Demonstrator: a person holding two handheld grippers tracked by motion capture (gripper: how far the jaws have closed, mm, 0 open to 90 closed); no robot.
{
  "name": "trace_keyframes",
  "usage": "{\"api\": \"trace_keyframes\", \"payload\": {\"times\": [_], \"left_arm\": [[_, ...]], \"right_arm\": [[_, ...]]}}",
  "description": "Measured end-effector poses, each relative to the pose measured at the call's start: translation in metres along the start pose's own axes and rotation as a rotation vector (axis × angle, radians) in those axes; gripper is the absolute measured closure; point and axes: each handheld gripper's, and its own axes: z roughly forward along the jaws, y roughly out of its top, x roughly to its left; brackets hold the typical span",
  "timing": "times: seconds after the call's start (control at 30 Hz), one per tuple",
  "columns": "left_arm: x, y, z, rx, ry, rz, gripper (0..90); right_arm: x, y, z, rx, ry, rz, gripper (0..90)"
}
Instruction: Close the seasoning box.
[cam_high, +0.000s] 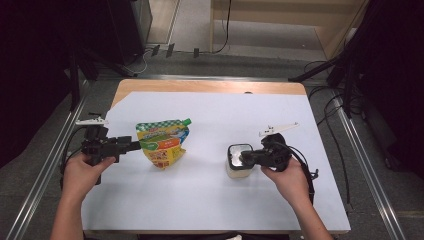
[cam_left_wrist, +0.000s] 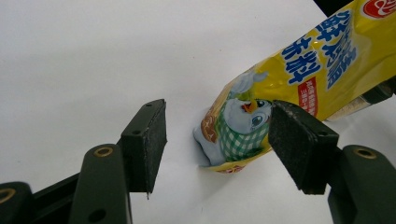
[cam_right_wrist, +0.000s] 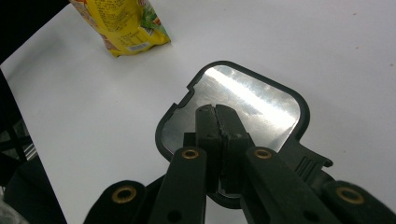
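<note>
Item 1: yellow refill pouch (cam_high: 163, 144), green cap, lying on white sheet (cam_high: 210, 195) left of centre. Left gripper (cam_left_wrist: 217, 140) w/ jaws standing spread, pouch corner sitting between the pads; contact w/ right pad can't be told. Item 2: container w/ shiny square lid (cam_right_wrist: 243, 105), black rim, sitting right of centre, well apart from pouch. Right gripper (cam_right_wrist: 218, 122) resting over lid, jaws pressed together, nothing between.
</note>
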Motion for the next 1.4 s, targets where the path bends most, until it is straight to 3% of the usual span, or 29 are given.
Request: {"api": "trace_keyframes", "payload": {"times": [0.27,0.43,0.93,1.4], "left_arm": [[0.0,0.0,0.001,0.006,0.0,0.0,37.9],[0.001,0.0,0.0,0.002,0.003,-0.004,37.9],[0.001,-0.001,0.001,0.009,0.003,-0.003,37.8],[0.002,-0.001,0.003,0.019,0.006,-0.007,37.7]], "right_arm": [[-0.001,0.0,-0.005,-0.025,-0.021,-0.008,80.4],[-0.007,0.0,-0.01,-0.06,-0.037,0.0,69.4],[-0.036,-0.01,-0.025,-0.123,-0.092,0.051,49.6],[-0.067,-0.028,-0.029,-0.158,-0.2,0.069,38.6]]}}
